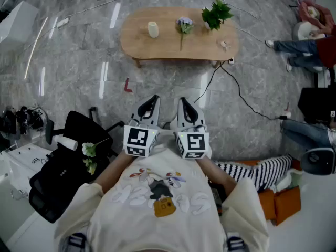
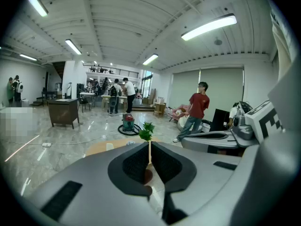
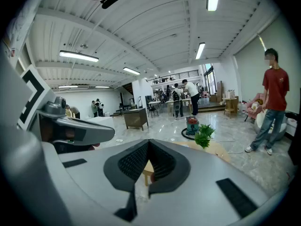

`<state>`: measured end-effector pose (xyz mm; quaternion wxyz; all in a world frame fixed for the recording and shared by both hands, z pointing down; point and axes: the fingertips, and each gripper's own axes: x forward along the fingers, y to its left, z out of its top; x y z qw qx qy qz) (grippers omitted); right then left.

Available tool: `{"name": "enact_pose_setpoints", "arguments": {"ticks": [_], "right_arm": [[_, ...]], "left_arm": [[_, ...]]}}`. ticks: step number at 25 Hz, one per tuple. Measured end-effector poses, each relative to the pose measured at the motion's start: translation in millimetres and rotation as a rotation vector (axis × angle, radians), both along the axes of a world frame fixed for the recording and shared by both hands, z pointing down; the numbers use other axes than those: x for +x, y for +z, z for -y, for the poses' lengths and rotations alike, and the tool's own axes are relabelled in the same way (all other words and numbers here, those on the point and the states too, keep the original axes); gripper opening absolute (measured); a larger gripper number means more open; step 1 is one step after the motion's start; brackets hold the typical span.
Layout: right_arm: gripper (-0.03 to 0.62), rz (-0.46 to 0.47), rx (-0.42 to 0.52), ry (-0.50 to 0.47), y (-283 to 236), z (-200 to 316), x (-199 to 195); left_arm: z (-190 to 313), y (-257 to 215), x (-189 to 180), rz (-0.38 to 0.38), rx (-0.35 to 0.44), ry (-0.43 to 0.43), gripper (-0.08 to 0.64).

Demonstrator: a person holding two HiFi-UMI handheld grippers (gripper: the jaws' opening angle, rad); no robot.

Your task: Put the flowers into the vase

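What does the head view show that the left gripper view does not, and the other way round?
Only the head view: a black chair with a flower sprig by it, and the person's shirt. Only the left gripper view: ceiling lamps and a brown desk. Both: the wooden table, the green plant on it, and the right gripper.

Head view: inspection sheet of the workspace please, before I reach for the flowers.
Surface: wooden table, ahead of both claws.
Job's things: vase upright at the table's left; flowers lying mid-table, apart from it.
Clutter: leafy plant; small item at the table's right, too small to tell.
Grippers: left claw and right claw shut, empty, side by side.
Cables: black cable across the floor from the table's right end.
Surroundings: black chair at left; seated people at right.
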<state>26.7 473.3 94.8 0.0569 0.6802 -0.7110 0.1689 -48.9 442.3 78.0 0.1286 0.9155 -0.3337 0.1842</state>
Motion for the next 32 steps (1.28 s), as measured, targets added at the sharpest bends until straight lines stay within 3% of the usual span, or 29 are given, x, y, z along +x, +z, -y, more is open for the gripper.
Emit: {"name": "enact_pose_setpoints", "arguments": {"ticks": [13,25,32], "right_arm": [[0.003,0.001,-0.051,-0.046,11.7,-3.3,-53.2],[0.003,-0.035,-0.080,-0.048,14.8,3.3,-125.2],[0.002,-0.036,-0.100,-0.041,21.0,13.6,-119.4]], "left_arm": [[-1.7,1.3,-48.3,0.006,-0.020,0.001,0.021],[16.6,10.1,-117.9,-0.093,-0.098,-0.015,0.020],[28.2,17.0,-110.0,-0.098,-0.129,0.005,0.020]]}}
